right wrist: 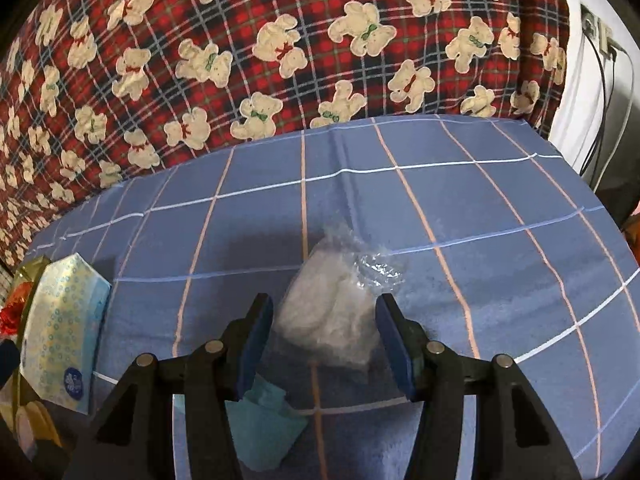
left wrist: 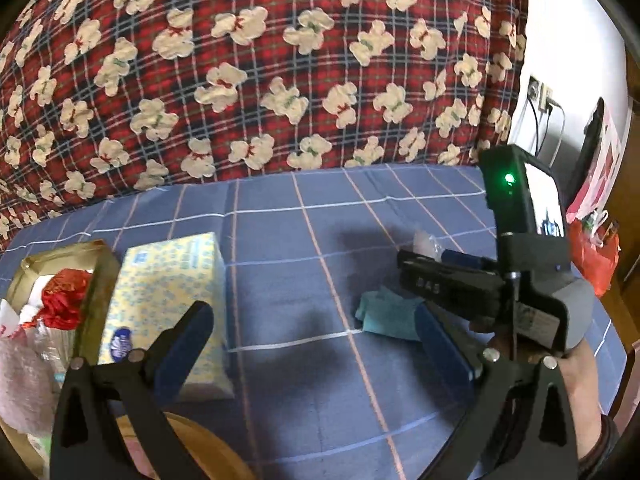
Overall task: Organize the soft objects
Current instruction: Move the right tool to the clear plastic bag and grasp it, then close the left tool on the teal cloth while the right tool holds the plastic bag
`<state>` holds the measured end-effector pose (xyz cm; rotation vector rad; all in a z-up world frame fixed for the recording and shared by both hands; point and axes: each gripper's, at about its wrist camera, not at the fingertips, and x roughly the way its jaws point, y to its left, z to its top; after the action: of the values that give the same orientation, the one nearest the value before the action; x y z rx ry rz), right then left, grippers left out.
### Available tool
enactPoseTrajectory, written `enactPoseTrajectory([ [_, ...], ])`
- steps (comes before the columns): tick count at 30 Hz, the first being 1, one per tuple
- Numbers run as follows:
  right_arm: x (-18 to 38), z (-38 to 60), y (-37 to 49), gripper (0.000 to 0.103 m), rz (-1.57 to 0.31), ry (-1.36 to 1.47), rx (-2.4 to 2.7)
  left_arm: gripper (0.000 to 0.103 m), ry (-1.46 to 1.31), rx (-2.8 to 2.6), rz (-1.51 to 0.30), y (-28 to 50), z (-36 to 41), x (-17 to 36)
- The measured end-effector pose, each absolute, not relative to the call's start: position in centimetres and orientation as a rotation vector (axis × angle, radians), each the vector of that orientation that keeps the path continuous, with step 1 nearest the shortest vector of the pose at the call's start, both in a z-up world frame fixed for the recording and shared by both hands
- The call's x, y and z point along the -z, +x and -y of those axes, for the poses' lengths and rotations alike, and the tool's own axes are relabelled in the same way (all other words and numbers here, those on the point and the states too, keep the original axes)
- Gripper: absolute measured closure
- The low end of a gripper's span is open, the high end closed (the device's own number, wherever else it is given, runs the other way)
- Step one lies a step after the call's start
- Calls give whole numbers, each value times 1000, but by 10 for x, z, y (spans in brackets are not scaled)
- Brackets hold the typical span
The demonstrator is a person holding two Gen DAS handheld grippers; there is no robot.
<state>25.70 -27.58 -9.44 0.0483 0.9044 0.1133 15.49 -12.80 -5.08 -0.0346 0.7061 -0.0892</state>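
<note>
Right wrist, clear bag between (untouched) right tool fingers

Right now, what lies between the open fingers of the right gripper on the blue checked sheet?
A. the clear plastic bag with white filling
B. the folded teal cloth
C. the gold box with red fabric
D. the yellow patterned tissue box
A: in the right wrist view the clear plastic bag with white filling sits between the right gripper pads, which do not yet press it; the folded teal cloth lies nearer, under the left finger.
</note>
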Motion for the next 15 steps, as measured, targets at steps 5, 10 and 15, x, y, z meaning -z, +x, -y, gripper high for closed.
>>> enactPoseTrajectory([
  [5, 96, 277, 256, 59, -911, 11, -98, 1, -27, 102, -705, 158, 137, 52],
  [10, 94, 280, 249, 79, -899, -19, -88, 1, -27, 108, -708, 161, 142, 57],
  [15, 88, 302, 249, 85, -892, 66, -77, 1, -5, 123, -707, 161, 152, 65],
])
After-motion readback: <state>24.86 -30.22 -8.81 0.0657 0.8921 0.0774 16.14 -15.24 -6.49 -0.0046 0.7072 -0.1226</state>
